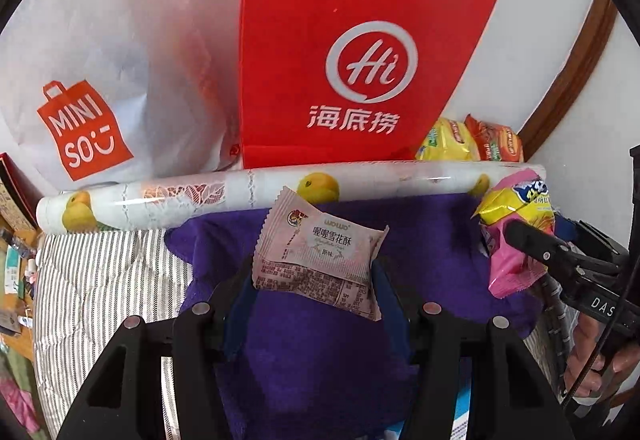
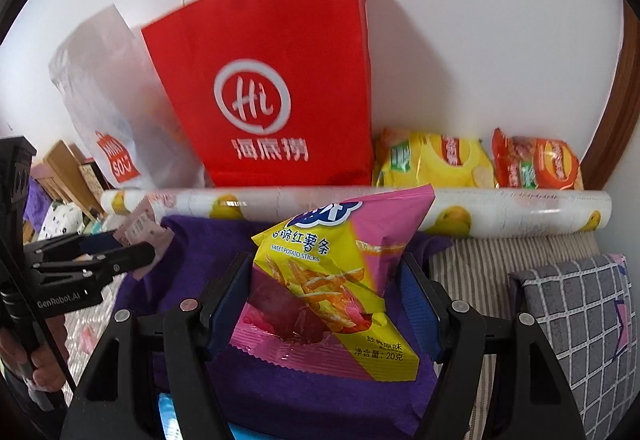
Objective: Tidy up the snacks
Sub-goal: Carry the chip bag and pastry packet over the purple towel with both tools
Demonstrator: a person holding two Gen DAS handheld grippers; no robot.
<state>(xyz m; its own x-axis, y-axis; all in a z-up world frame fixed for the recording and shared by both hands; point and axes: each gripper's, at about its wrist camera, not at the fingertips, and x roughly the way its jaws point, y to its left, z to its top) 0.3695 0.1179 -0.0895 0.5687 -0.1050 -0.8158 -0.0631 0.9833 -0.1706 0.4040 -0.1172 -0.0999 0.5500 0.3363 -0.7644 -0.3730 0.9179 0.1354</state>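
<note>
Red paper bag (image 2: 272, 88) standing at 12 o'clock from both tools, biggest thing around, leaning on the wall with the white shopping bag (image 2: 104, 112) at about 10 o'clock. Running crosswise in front, 9 to 3, the rolled fruit-print sheet (image 2: 500, 214), a low bar between the purple towel (image 2: 304, 396) and the bags. Past the roll at 1 to 2 o'clock, a yellow chip bag (image 2: 436, 160) and an orange chip bag (image 2: 540, 164) parked against the wall (looks like the snack pile, just a guess).

Right gripper (image 2: 324, 292) clenched on the pink-and-yellow sweet potato sticks bag (image 2: 332, 280), long axis tilted up toward 1 o'clock, hanging over the towel. Left gripper (image 1: 314, 280) gripping the pale pink nougat packet (image 1: 320, 252), long axis lying roughly 10 to 4, its top corner right at the roll.

Key bit: chip pile sits on the right side, so probably the right hand is the nearer one, needing to clear the roll first. Left one well apart from that pile, with the right tool in the way.
</note>
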